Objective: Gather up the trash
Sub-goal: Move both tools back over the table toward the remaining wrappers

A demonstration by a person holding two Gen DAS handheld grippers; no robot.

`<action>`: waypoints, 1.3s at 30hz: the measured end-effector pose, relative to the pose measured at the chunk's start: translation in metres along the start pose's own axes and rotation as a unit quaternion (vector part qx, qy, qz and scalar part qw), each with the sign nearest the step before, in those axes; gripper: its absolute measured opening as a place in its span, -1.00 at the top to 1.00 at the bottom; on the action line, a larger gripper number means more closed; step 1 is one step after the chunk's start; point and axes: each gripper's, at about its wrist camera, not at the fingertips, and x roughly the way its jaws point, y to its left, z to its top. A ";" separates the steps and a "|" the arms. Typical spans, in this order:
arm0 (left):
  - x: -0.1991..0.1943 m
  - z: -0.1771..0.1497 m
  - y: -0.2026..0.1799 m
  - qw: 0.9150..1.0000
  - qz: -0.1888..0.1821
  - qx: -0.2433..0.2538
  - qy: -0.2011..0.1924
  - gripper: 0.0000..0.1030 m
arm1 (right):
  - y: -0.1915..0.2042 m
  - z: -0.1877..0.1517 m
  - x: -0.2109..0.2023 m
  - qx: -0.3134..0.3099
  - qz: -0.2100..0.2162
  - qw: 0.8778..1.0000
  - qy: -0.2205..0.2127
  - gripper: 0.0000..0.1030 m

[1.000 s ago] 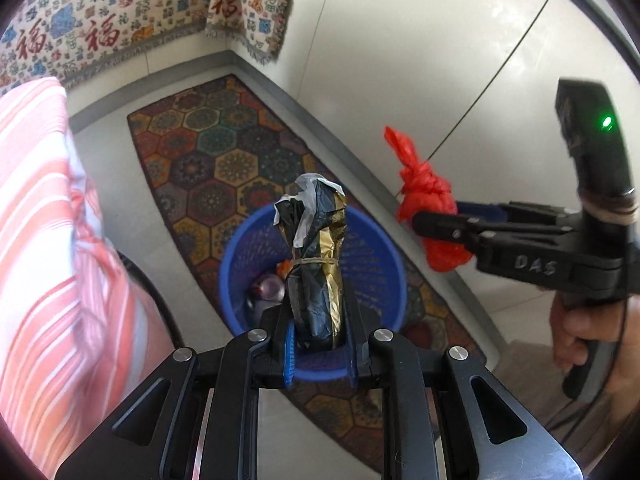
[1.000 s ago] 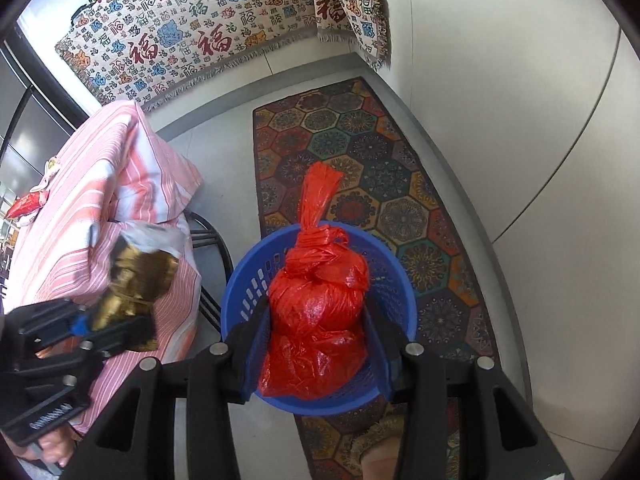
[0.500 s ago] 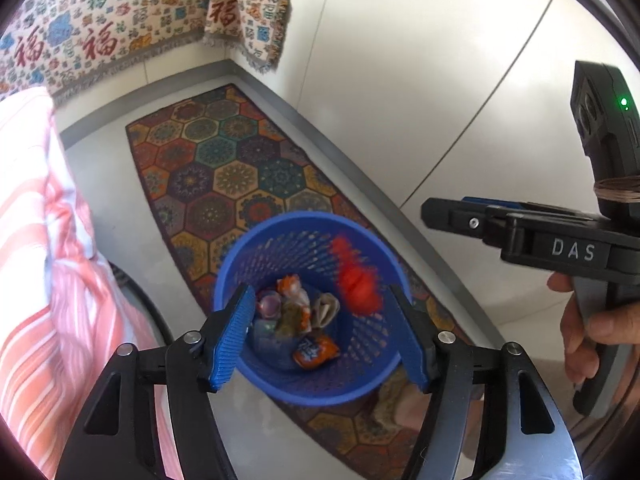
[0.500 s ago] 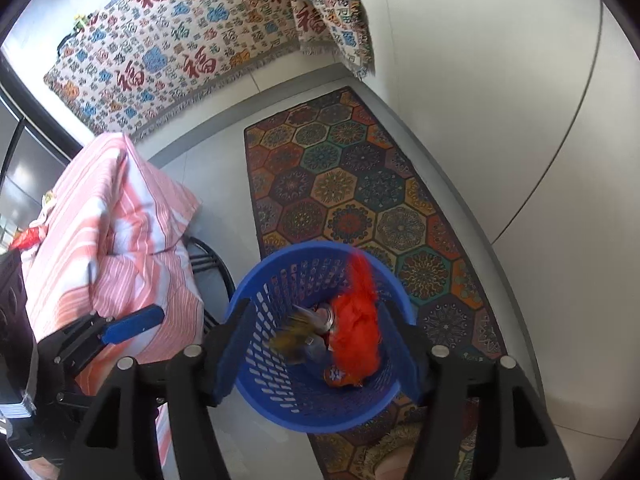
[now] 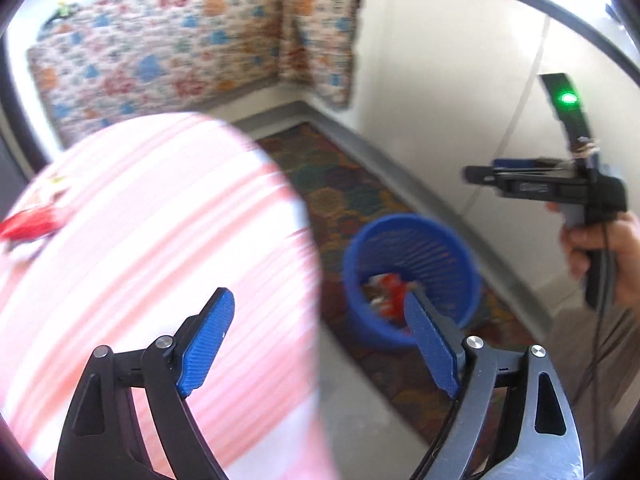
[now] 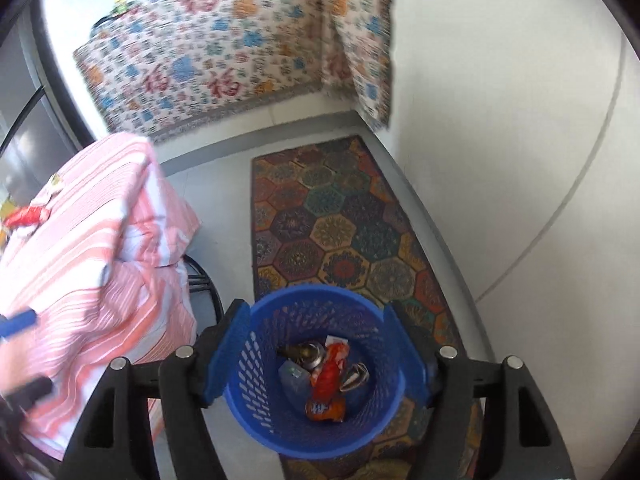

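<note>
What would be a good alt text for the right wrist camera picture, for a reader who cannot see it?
The open, empty right gripper looks down into a blue basket that holds trash, including a red bag. The basket stands on a patterned rug beside a white wall, and pink striped bedding lies at the left.

Left wrist view: taken from behind the left gripper [image 5: 320, 344], angled down, blurred; a striped pink cloth [image 5: 160, 260] fills its left half close by, the blue basket [image 5: 412, 240] seen farther off to the right.

Right wrist view: taken from above, facing steeply down into the basket [image 6: 280, 432], close.

Shared by both: basket, patterned rug [image 6: 336, 232], hanging patterned cloth [image 5: 168, 52], pink cloth, white wall.
</note>
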 end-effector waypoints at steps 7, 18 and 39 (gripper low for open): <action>-0.017 -0.046 0.113 0.993 0.083 -0.081 0.016 -0.72 | 0.088 -0.014 -0.013 -0.095 0.041 0.994 -0.016 -0.38; -0.011 -0.078 0.229 0.978 0.129 -0.160 0.025 -0.87 | 0.284 -0.021 -0.009 -0.177 0.147 0.973 0.016 -0.38; 0.026 0.008 0.307 0.986 0.118 -0.112 -0.034 -0.93 | 0.368 -0.003 0.023 -0.214 0.108 0.971 -0.018 -0.57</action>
